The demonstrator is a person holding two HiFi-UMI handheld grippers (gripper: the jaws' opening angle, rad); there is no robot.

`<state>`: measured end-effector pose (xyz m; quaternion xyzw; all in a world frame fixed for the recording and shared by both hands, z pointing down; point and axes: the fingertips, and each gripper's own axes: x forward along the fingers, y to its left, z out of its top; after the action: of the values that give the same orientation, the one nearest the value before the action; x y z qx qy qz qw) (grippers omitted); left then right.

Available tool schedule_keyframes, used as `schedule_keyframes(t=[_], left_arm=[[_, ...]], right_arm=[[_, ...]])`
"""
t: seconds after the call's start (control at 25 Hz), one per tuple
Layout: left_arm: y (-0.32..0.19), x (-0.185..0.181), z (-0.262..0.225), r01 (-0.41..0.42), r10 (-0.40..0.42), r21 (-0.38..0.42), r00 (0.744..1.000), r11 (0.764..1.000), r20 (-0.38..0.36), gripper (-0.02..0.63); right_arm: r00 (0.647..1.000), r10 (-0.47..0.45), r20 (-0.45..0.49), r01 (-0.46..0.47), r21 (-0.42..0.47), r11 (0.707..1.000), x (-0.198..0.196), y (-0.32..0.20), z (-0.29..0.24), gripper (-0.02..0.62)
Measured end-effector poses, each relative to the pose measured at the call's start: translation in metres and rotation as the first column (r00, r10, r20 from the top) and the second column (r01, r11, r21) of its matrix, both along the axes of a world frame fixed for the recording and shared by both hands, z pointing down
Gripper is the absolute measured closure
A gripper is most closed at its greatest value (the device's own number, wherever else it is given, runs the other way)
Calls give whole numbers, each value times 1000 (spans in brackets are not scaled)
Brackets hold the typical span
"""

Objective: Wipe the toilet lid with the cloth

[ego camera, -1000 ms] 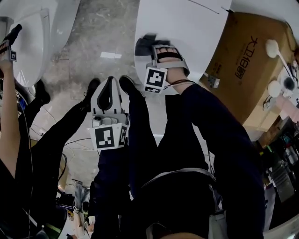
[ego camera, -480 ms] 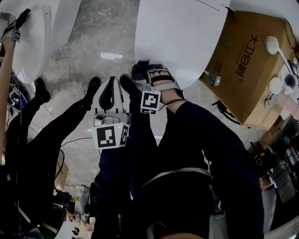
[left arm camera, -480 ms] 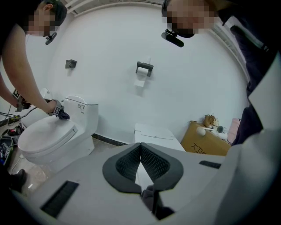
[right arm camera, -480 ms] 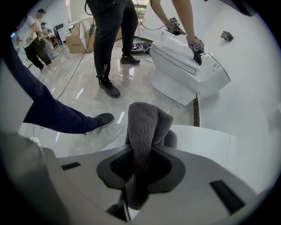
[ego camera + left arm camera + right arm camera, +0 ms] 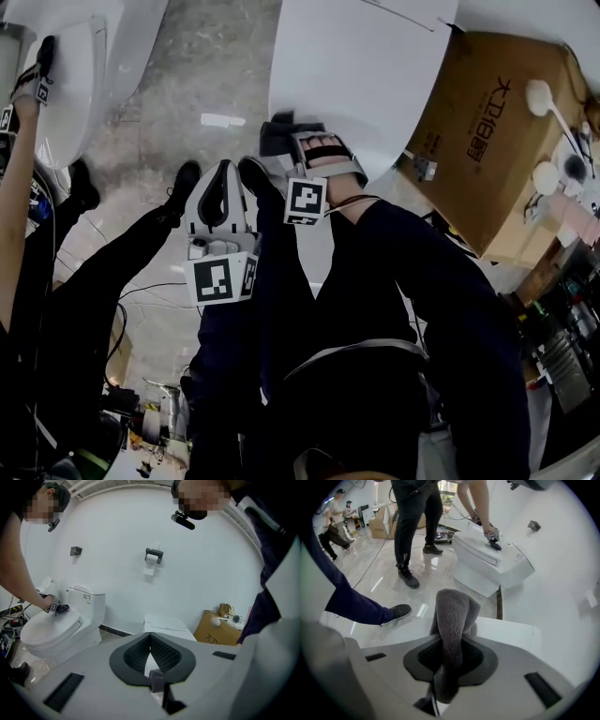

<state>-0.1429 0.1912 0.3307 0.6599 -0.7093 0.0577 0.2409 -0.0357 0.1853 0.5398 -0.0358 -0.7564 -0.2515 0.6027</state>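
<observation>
Head view.
- Toilet lid (image 5: 375, 66): white, closed, upper centre.
- Right gripper (image 5: 296, 141): at the lid's near left edge, with its marker cube toward the wearer.
- Cloth (image 5: 276, 137): dark, bunched at the tips of that gripper, at the lid's rim. Whether it presses on the lid cannot be told.
- Left gripper (image 5: 223, 171): lower and further left, over the floor (image 5: 206, 66), well clear of the lid.
- Cardboard box (image 5: 487, 103): just beside the lid, to its right.
- Second toilet (image 5: 80, 56): far left, with another person's hand (image 5: 36, 80) on it.

Left gripper view.
- Fingers (image 5: 135, 654): dark ribbed pads drawn together, nothing between them.
- Behind them: the white toilet, the box at right, the second toilet at left, and a paper holder (image 5: 153, 555) on the wall.

Right gripper view.
- Fingers (image 5: 480, 660): clamped on the grey fleecy cloth, which stands up in a fold between them and trails down behind.
- The white lid lies just under and to the right of the fingers.
- A dark shoe (image 5: 399, 611) rests on the glossy floor at left.
</observation>
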Motion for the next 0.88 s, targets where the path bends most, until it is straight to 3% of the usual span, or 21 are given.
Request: schedule_keyframes(t=[0.24,0.4,0.64,0.88], left_arm=[[-2,-6,-1,35,-35,-8,999,999,8,591],[-2,-12,6,72,-72,-28,997,997,4,591],[-1,-16,7,102,-102,-56,995,993,4,591],[5,-21,11,141,-139,-76,990,987,30,591]], right_arm=[[996,70,48,-78,184,980,-17,-129,-22,522],[987,102,126,-139,331,934,-47,-229,-54,522],[990,96,102,-127,369,921,-64,-312,-47,522],[989,96,109,-130,375,918,-87,-359,-30,522]])
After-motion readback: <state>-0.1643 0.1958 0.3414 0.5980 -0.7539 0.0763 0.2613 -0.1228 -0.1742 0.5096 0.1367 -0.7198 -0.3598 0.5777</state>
